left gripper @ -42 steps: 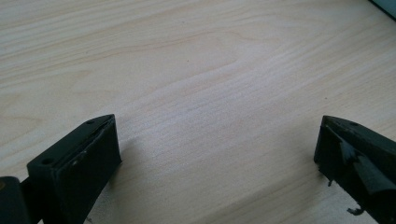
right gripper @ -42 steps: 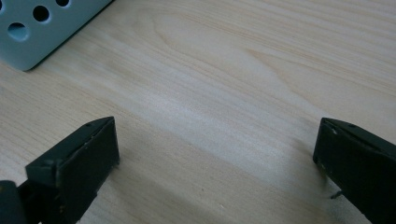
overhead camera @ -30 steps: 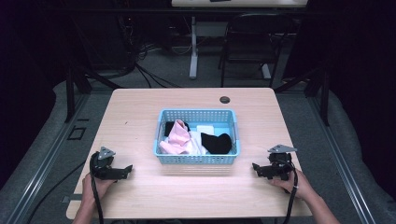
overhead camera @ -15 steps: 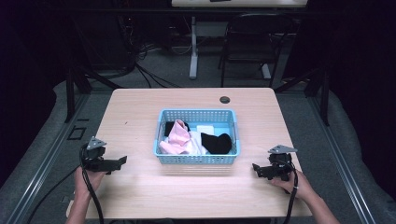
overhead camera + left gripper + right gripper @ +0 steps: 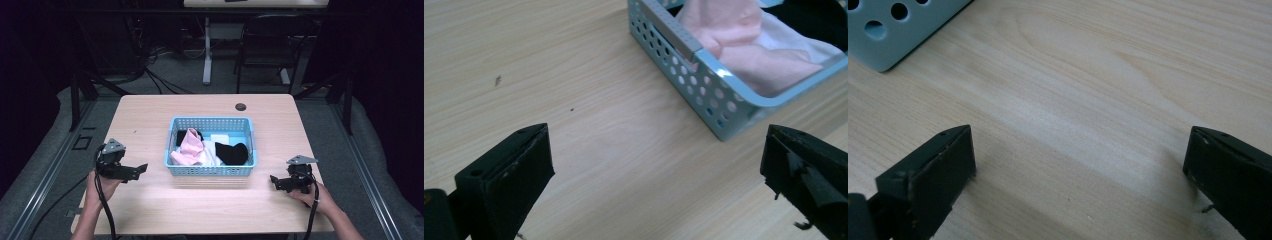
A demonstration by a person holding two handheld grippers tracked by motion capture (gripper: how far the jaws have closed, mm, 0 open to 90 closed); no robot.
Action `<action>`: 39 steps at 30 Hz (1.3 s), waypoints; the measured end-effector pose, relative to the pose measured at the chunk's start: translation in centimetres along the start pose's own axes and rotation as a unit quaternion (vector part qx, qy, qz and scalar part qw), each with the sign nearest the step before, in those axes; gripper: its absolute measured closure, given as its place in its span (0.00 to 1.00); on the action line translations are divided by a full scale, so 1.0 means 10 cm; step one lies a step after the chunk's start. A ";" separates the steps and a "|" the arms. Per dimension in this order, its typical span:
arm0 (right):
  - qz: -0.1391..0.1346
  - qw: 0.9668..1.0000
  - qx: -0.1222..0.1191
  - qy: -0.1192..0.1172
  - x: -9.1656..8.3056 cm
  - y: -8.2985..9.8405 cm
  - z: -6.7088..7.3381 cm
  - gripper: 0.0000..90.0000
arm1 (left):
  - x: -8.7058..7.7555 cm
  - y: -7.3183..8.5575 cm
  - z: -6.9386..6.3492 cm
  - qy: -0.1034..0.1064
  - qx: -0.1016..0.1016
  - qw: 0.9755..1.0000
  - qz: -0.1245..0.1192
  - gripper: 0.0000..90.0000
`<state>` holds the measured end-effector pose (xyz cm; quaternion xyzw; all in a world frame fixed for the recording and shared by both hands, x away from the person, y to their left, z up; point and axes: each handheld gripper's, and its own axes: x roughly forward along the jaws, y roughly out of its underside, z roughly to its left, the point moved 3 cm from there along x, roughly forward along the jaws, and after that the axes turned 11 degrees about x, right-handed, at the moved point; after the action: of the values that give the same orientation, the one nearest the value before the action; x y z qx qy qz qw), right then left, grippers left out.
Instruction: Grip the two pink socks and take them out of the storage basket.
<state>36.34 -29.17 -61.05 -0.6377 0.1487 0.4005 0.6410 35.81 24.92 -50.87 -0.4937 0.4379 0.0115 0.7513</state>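
Observation:
A light blue perforated basket [image 5: 210, 171] stands in the middle of the wooden table [image 5: 150, 120]. It holds a pink cloth [image 5: 189, 146], a white cloth [image 5: 219, 138] and a black cloth [image 5: 233, 153]. My left gripper [image 5: 142, 169] is held above the table left of the basket, open and empty, its jaws pointing at the basket's near left corner [image 5: 729, 131]. The pink cloth [image 5: 729, 30] lies just inside that corner. My right gripper [image 5: 273, 180] rests low by the table's front right, open and empty, with a basket corner [image 5: 883, 30] ahead of it.
A small dark round grommet [image 5: 240, 106] sits in the table near its far edge. A chair [image 5: 260, 45] and a desk leg [image 5: 206, 55] stand on the floor beyond the table. Cables trail from both grippers off the front edge.
My left gripper moved left and away from the front edge, rising a little, and now points toward the basket. The right gripper has stayed where it was.

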 end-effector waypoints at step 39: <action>0.002 1.000 0.000 -0.001 0.00 0.00 0.00 0.00 | 0.62 -1.07 -0.35 0.110 0.185 0.968 0.130 0.13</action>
<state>36.31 -29.16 -61.02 -0.6370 0.1489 0.4026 0.6403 42.18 14.28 -47.68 -0.2834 0.5728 -0.0262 0.7687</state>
